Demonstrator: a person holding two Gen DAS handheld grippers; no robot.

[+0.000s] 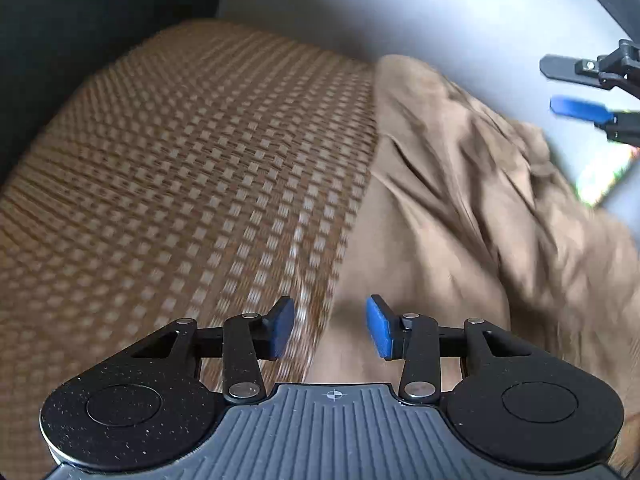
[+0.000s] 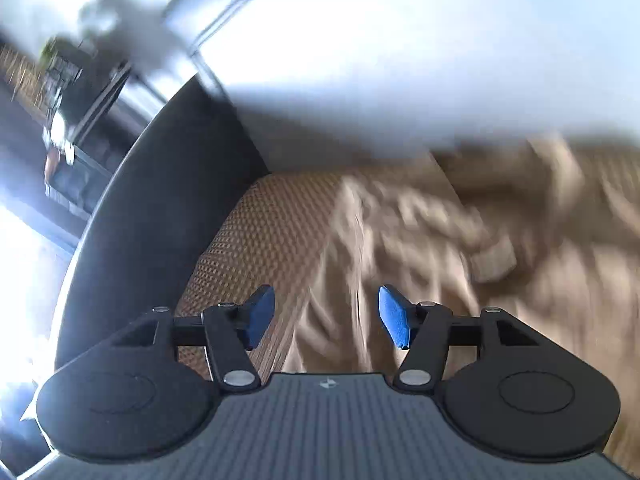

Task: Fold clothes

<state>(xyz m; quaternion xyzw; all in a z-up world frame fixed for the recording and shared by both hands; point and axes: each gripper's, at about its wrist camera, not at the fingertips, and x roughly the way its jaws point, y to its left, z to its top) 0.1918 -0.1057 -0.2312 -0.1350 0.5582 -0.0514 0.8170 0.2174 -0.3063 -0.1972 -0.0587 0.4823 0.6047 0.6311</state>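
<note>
Hovering with its blue pads apart and nothing between them, our left claw (image 1: 330,328) sits above the line where a tan garment (image 1: 460,208) meets a woven mat (image 1: 192,168). One pad is over the mat, the other over cloth. We note the mat's pattern: small pale squares on a darker brown weave, running in rows. The garment lies rumpled on the mat's right side in the left wrist view, with deep creases and a bunched ridge toward the far end. Beyond it, a pale grey-white wall (image 1: 400,12) rises. A dark curved edge (image 1: 60,40) borders the mat on the far left.

Our right claw (image 2: 326,318) is likewise spread wide, empty, held above the garment's near edge. In the left wrist view it shows at the upper right, off the cloth's far side, fingers apart. From the right wrist, the same tan garment (image 2: 420,248) spreads to the right, heavily blurred, with a lighter rectangular patch (image 2: 494,258) on it that we cannot identify. The mat (image 2: 272,232) shows to the left of the cloth, bounded by a dark curved rim (image 2: 160,200). Past that rim, bright light (image 2: 24,260) washes out the lower left, and blurred dark furniture (image 2: 80,80) stands at the upper left.
</note>
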